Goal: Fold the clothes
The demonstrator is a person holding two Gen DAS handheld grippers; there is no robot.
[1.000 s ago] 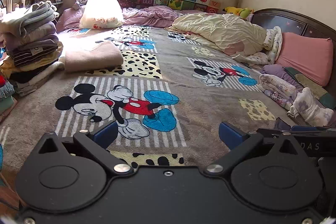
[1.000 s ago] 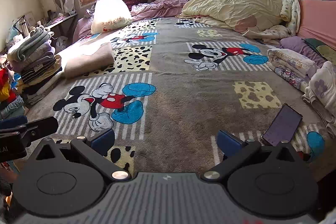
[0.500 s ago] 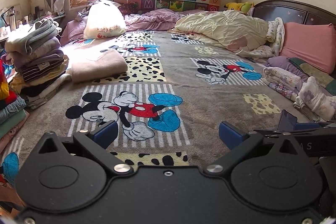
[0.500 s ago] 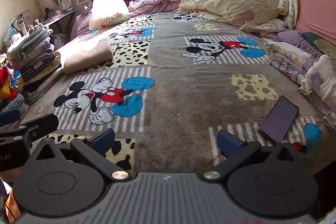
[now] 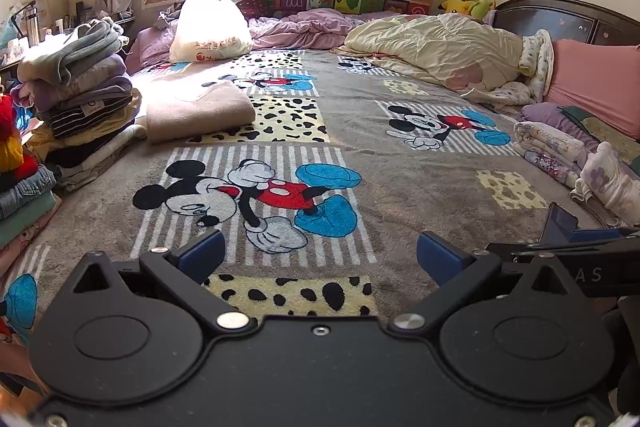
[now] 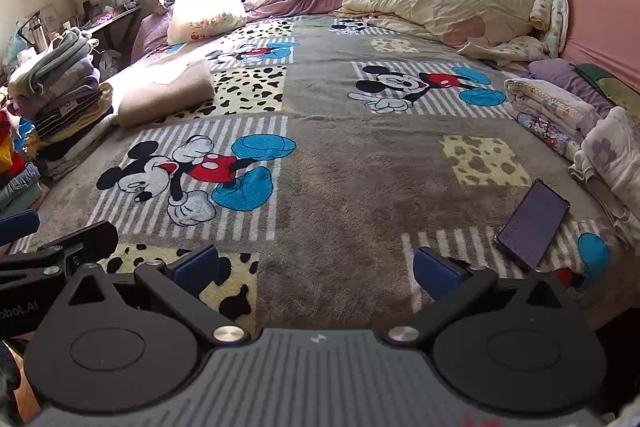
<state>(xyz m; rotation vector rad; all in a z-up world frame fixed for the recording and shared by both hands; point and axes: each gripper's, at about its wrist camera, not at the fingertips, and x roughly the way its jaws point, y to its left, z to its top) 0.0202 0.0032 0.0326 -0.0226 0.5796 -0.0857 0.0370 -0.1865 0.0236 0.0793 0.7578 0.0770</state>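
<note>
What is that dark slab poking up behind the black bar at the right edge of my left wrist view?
Observer: A black smartphone. The right wrist view shows it whole, lying flat on the grey cartoon-mouse blanket, with its screen dark.
Visitor: Is the tool on that side holding anything?
Observer: No. The right tool is open, with nothing between its blue pads.
Visitor: What is printed under the phone?
Observer: A grey-and-white striped panel, with a blue cartoon shoe just right of the phone, near the bed's near edge.
</note>
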